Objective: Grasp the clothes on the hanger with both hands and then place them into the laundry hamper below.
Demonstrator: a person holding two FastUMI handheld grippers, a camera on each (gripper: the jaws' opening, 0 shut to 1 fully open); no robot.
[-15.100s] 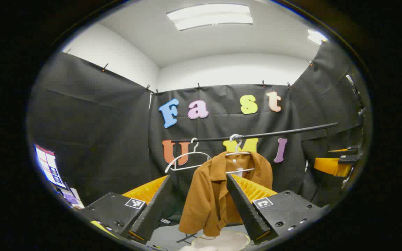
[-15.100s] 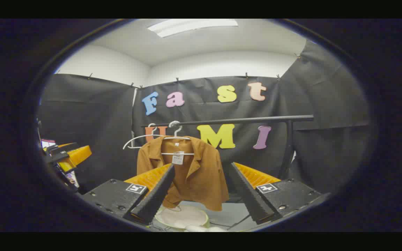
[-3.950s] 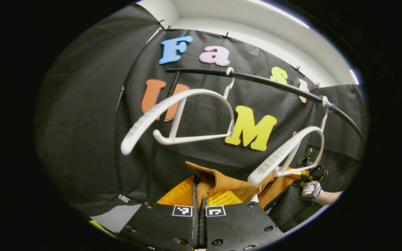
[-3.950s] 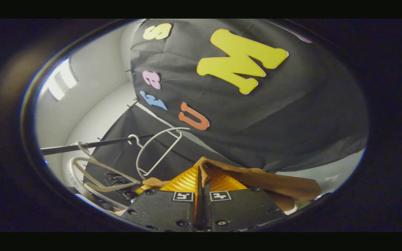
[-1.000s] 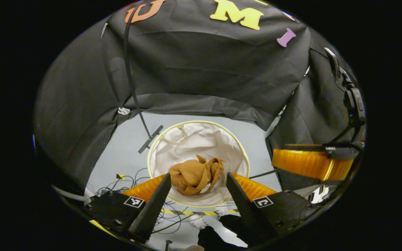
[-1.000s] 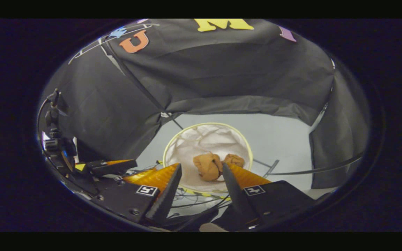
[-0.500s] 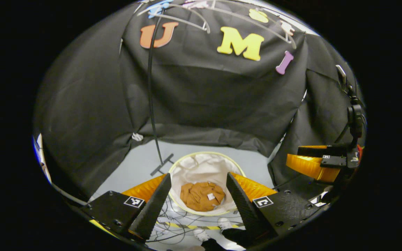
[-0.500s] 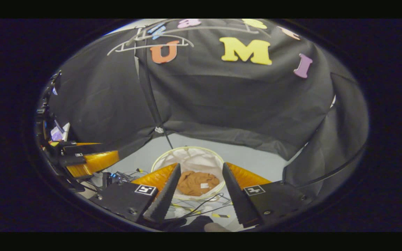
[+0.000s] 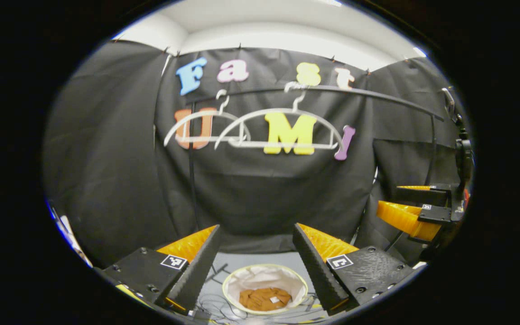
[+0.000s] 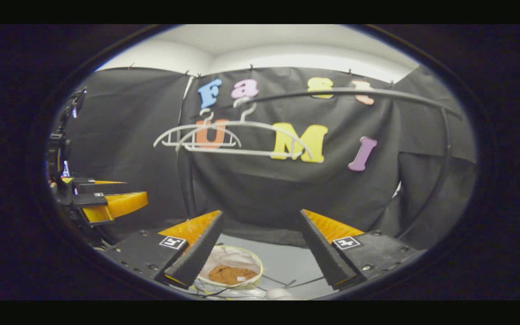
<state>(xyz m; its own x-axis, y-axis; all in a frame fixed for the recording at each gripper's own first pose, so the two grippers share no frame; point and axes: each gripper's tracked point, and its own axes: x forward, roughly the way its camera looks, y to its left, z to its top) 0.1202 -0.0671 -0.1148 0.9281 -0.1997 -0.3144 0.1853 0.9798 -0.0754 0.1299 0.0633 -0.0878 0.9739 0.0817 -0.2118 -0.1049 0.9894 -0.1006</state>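
The task looks complete: the brown clothes [image 9: 264,299] lie crumpled inside the laundry hamper [image 9: 232,282] on the floor, at six o'clock in the left gripper view. Both hangers [image 9: 282,128] hang bare on the rail [image 9: 377,97]. The left tool [image 9: 255,262] and right tool [image 10: 260,253] gape wide, holding nothing.

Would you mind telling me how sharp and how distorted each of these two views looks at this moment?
Left gripper view: hangers slightly motion-blurred, rail bowed by the fisheye, hamper small at the bottom edge. Right gripper view: dimmer and softer overall, rail strongly curved, brown garment in the hamper low and indistinct.
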